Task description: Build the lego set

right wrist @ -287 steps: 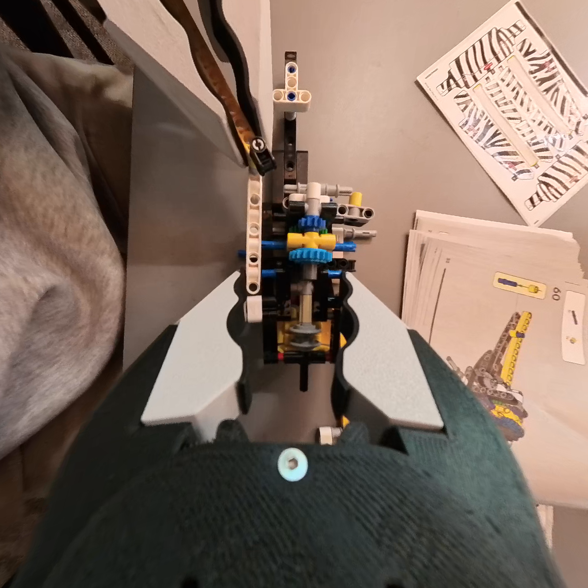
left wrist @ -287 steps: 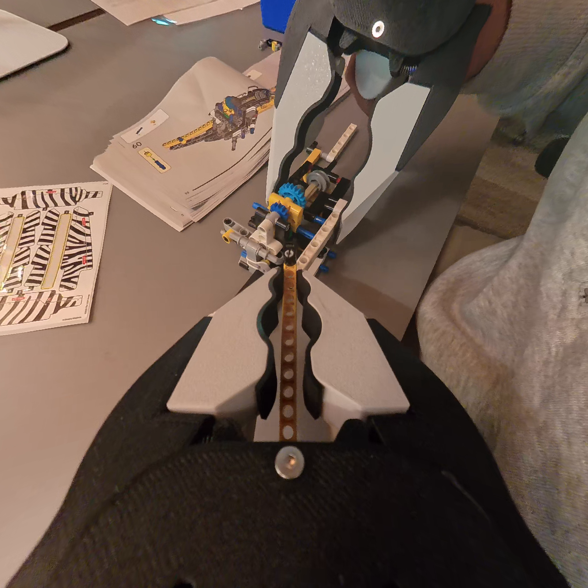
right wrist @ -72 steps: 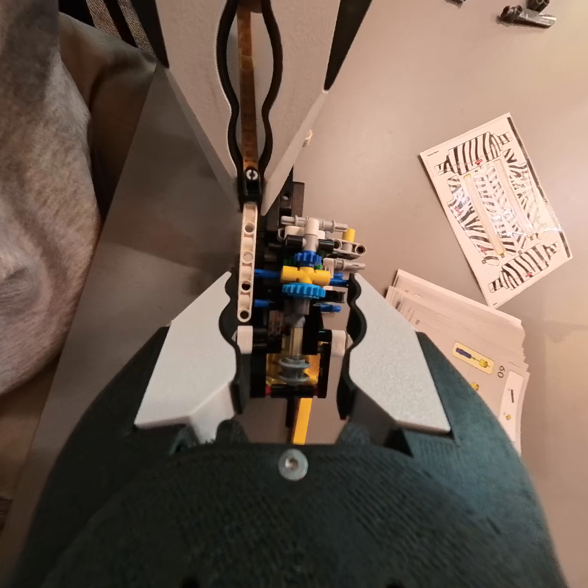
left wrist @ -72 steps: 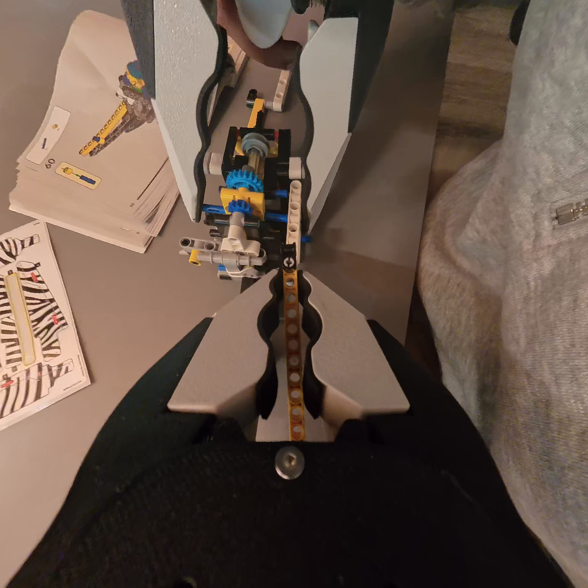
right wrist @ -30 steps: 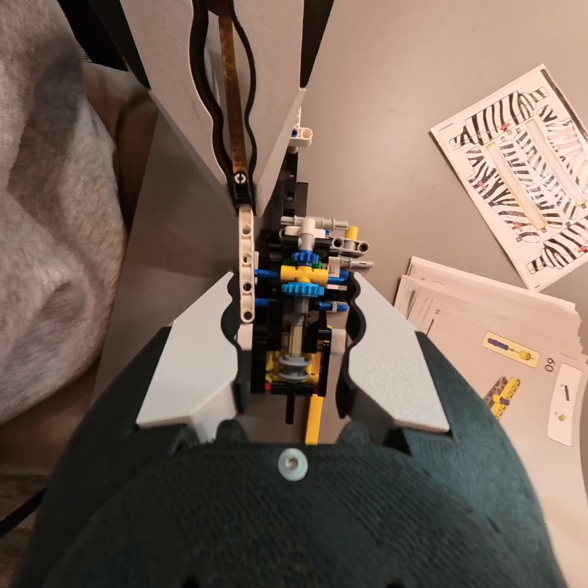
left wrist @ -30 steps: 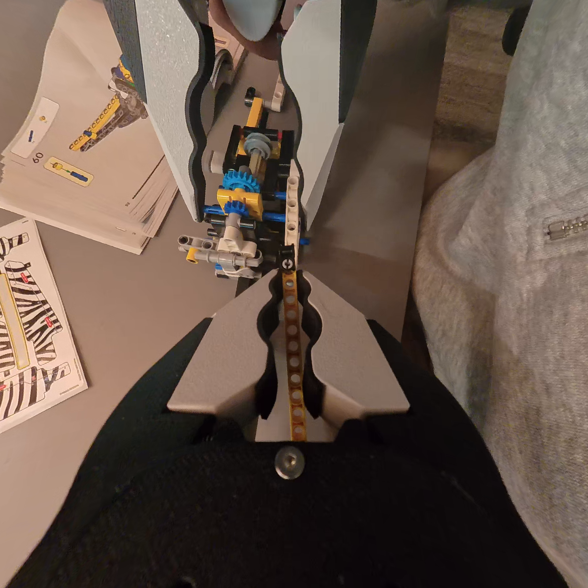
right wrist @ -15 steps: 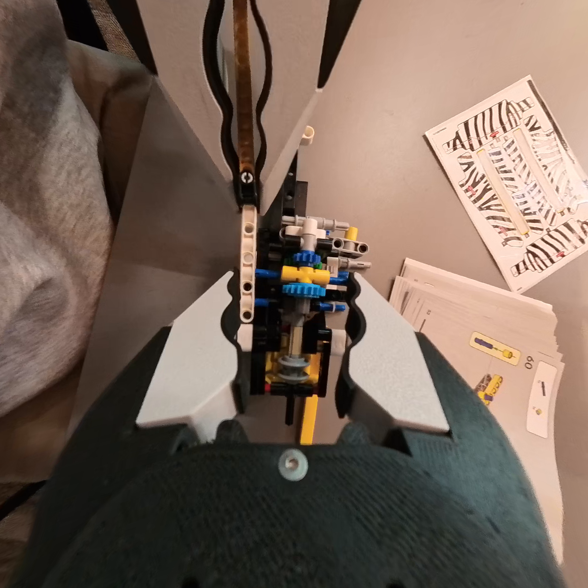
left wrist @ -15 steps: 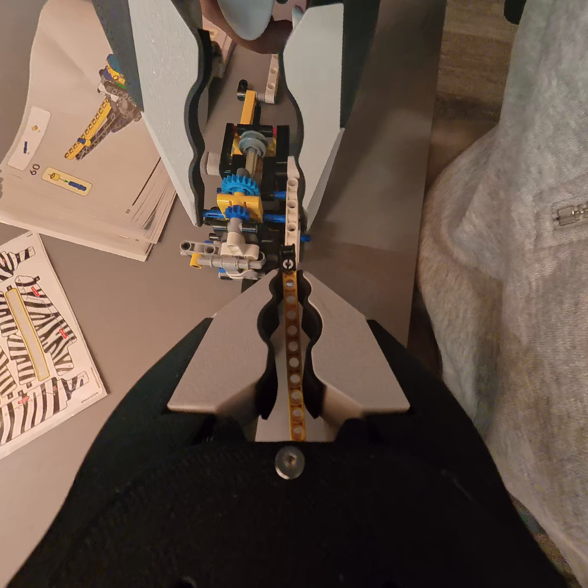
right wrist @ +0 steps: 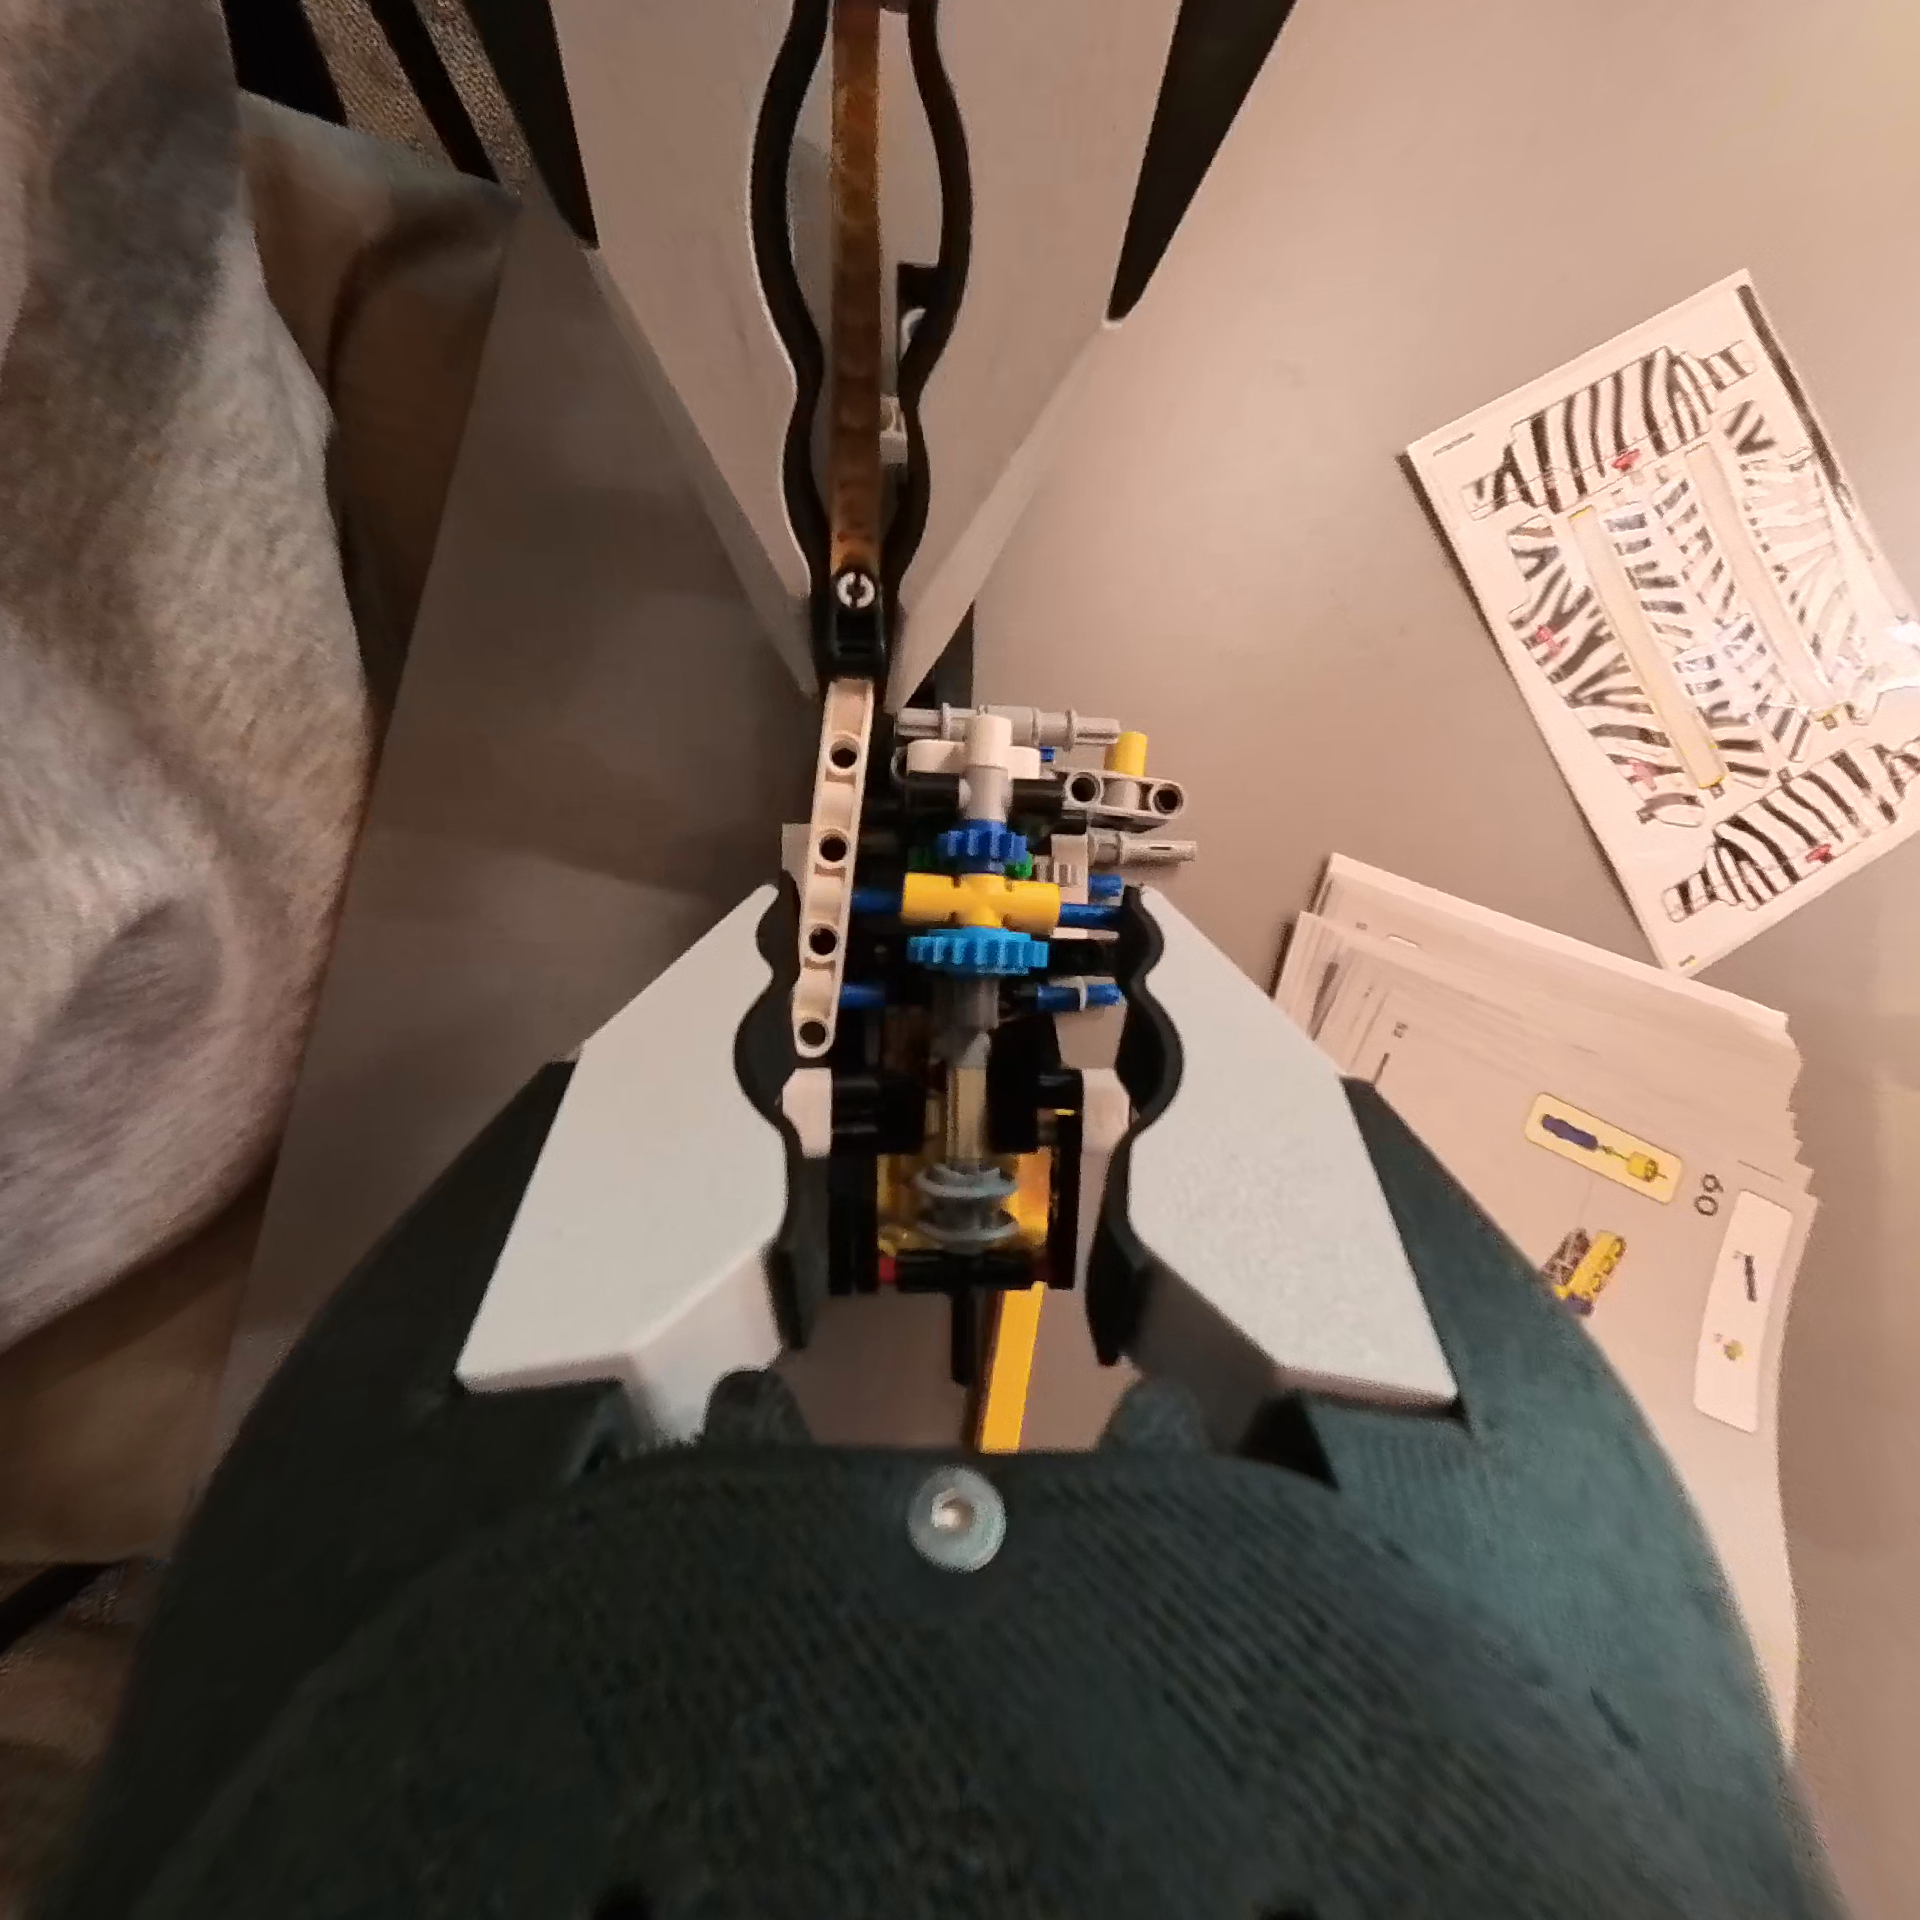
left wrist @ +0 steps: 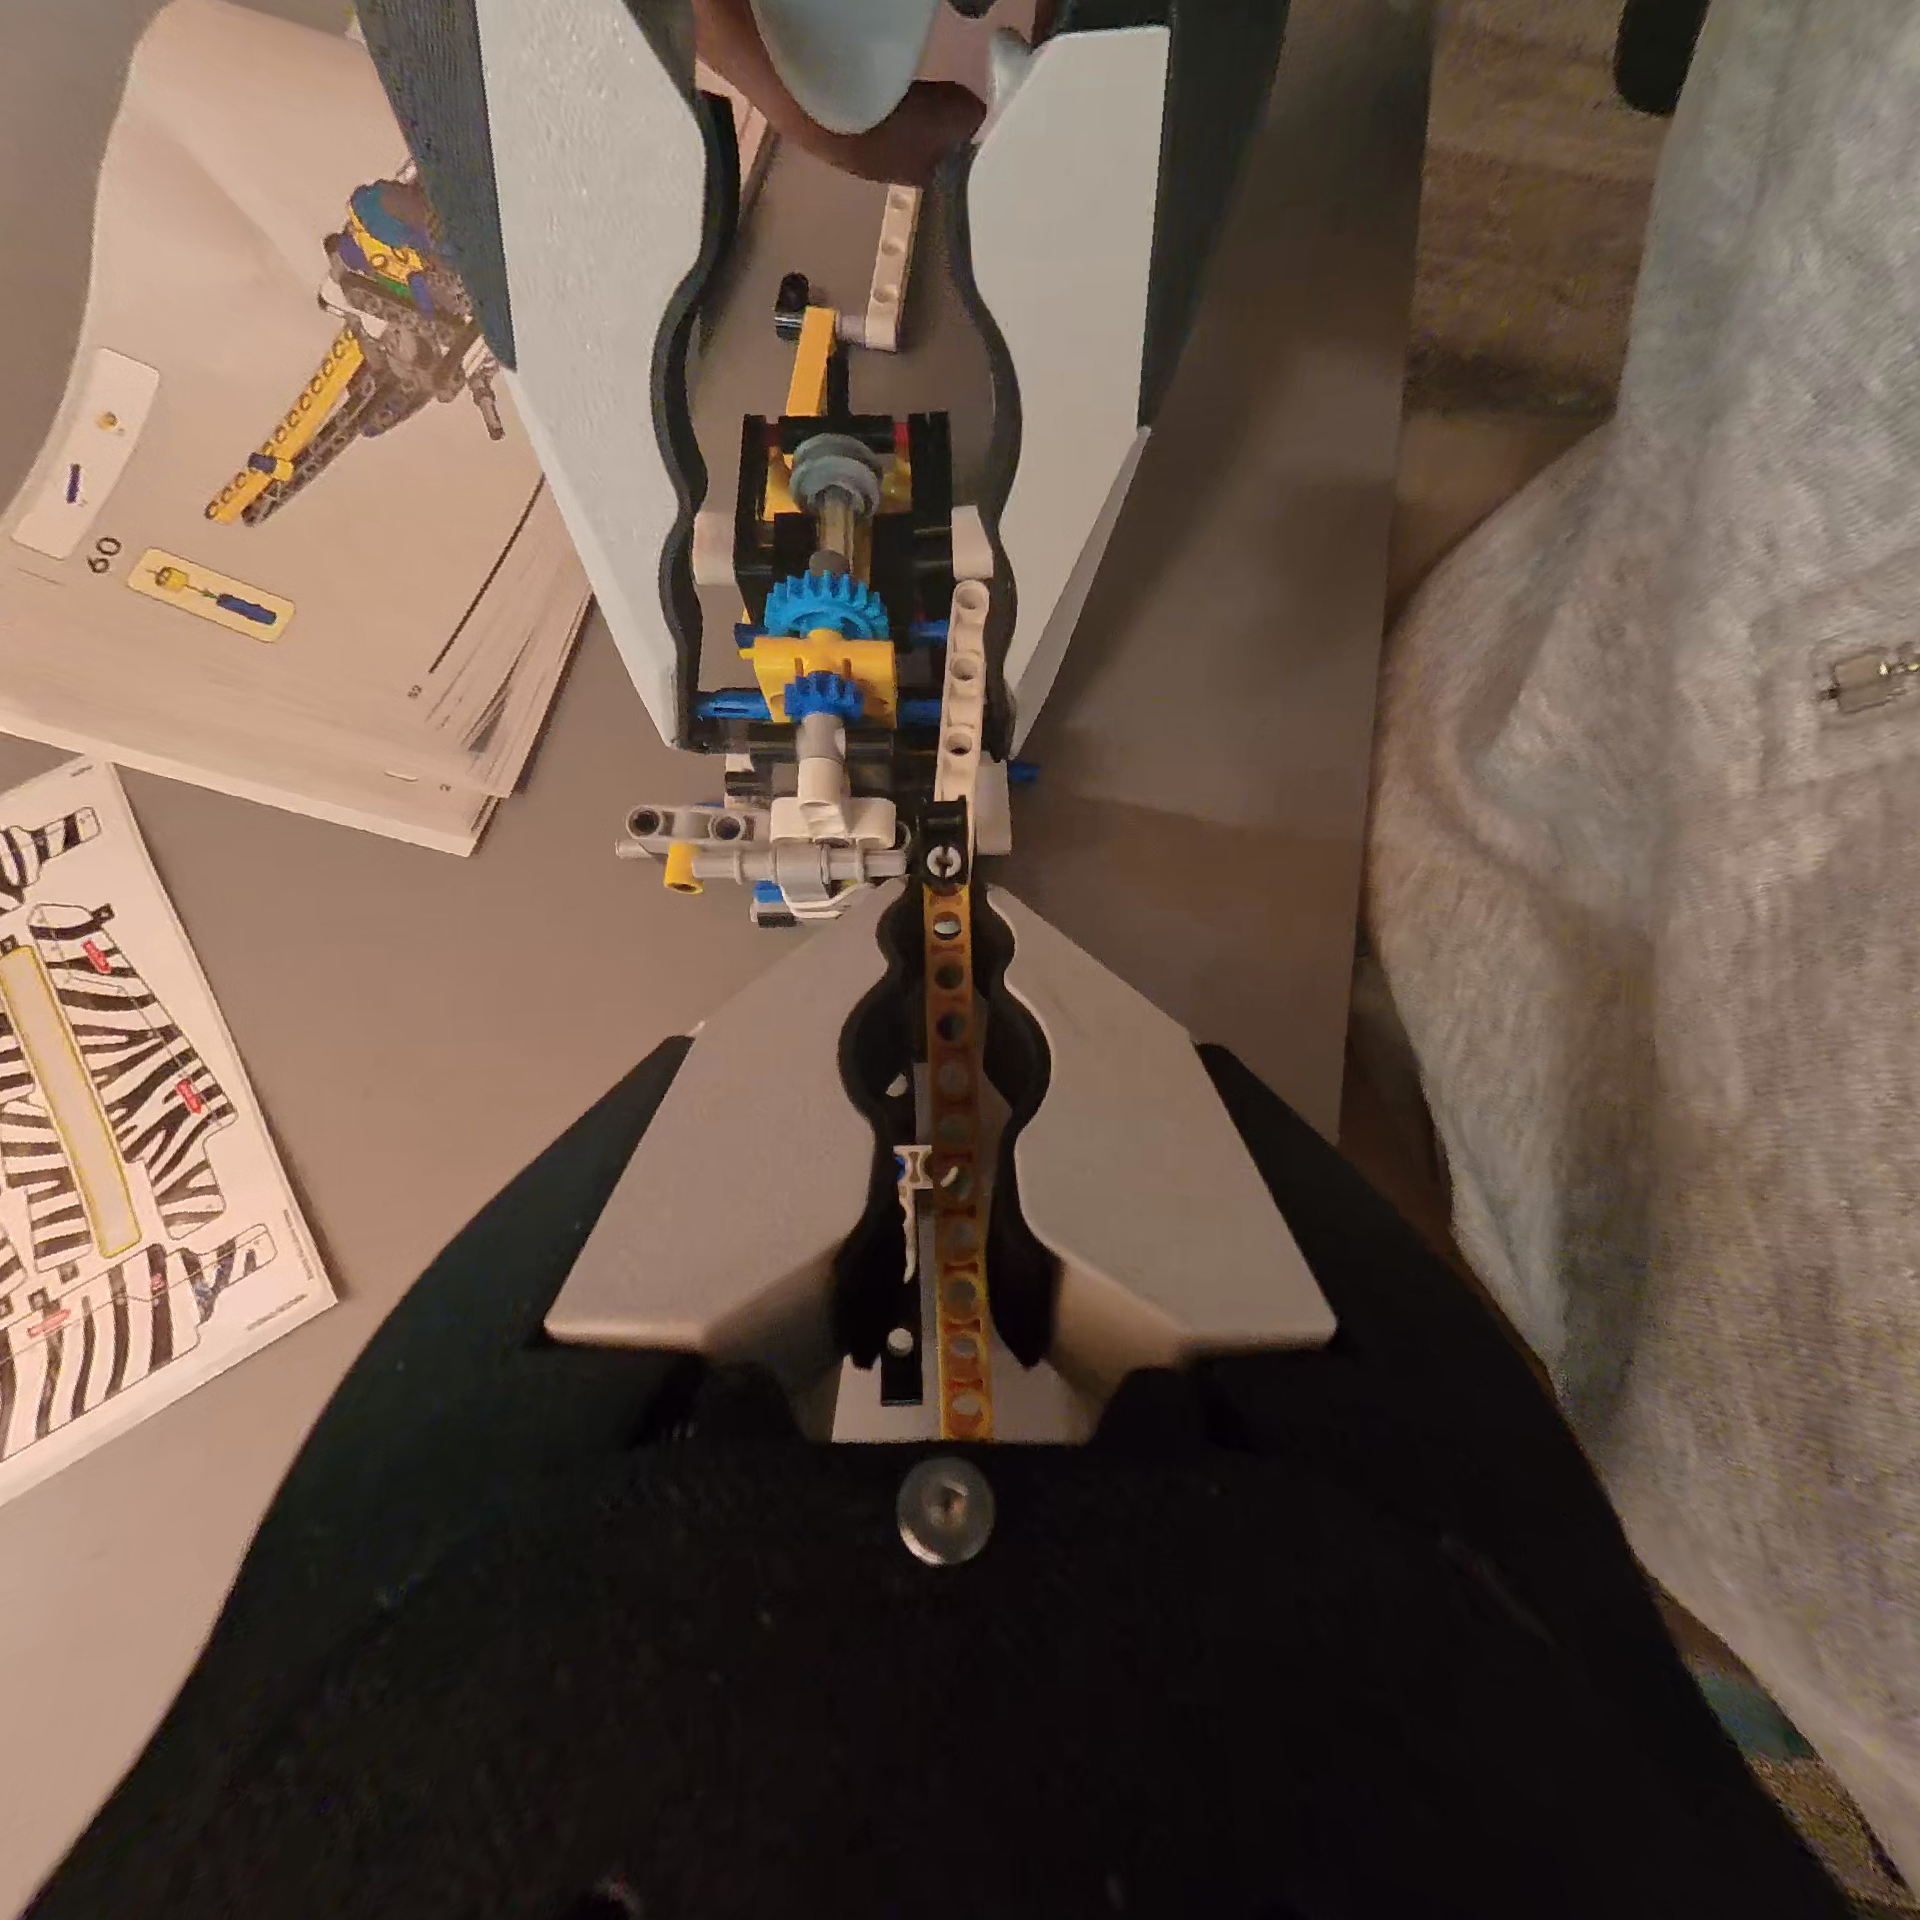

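Note:
A Lego assembly (left wrist: 826, 665) with blue gears, a yellow hub and a black frame sits between my grippers near the table's right edge. My right gripper (right wrist: 956, 904) is shut on its black frame (right wrist: 951, 1101); it shows at the top of the left wrist view (left wrist: 847, 732). My left gripper (left wrist: 943, 925) is shut on a long yellow beam (left wrist: 961, 1195). A black connector (left wrist: 943, 860) on the beam's tip meets the end of a white beam (left wrist: 961, 686) on the assembly's side. The left gripper (right wrist: 857, 665) and the white beam (right wrist: 836, 862) also show in the right wrist view.
An open instruction booklet (left wrist: 260, 582) and a zebra-striped sticker sheet (left wrist: 104, 1091) lie on the grey table (left wrist: 416, 987) to the left. A loose white beam (left wrist: 894, 260) lies behind the assembly. A person's grey fleece (left wrist: 1662, 831) is beyond the table edge on the right. Spacing between my two grippers at the tips: around 5 centimeters.
Both grippers kept their holds. Since 9.6 s ago the yellow beam and white beam have swung into one straight line. In the last second both shifted only slightly.

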A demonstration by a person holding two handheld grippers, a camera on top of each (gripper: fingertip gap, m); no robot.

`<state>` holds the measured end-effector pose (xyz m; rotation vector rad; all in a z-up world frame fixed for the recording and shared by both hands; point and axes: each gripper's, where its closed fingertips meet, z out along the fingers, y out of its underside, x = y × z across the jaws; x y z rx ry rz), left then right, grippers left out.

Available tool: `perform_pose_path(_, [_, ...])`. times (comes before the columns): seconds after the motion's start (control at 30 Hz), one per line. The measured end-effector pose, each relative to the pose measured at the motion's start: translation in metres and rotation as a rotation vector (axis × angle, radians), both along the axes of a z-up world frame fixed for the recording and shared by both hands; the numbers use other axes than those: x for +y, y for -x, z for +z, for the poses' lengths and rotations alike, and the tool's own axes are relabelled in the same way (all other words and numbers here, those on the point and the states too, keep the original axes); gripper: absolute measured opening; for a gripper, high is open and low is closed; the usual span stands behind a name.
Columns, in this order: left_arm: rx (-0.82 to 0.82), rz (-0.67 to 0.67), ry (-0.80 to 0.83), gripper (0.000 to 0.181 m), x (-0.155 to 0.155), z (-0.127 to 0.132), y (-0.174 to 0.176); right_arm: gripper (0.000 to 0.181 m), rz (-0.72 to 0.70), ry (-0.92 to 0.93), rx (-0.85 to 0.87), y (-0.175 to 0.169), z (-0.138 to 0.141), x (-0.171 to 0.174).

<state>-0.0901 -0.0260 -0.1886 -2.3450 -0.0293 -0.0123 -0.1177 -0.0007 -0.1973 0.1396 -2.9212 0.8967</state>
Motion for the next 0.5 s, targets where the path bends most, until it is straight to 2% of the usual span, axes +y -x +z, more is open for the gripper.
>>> perform_pose_path(0.17, [0.022,0.021,-0.001,0.004,-0.001,-0.001,0.002,0.062,-0.018,0.031,-0.005,0.003,0.000,-0.001])
perform_pose_path(0.27, [0.006,0.054,-0.007,0.004,-0.002,0.000,0.004,0.078,-0.027,0.006,0.019,0.005,-0.004,0.002])
perform_pose_path(0.37, [0.003,0.076,-0.012,0.004,-0.003,-0.001,0.004,0.077,-0.021,-0.001,-0.009,0.002,-0.003,0.006])
perform_pose_path(0.5, [-0.004,0.082,-0.025,0.004,-0.002,-0.001,0.002,0.065,-0.013,-0.010,-0.064,0.001,0.000,0.012])
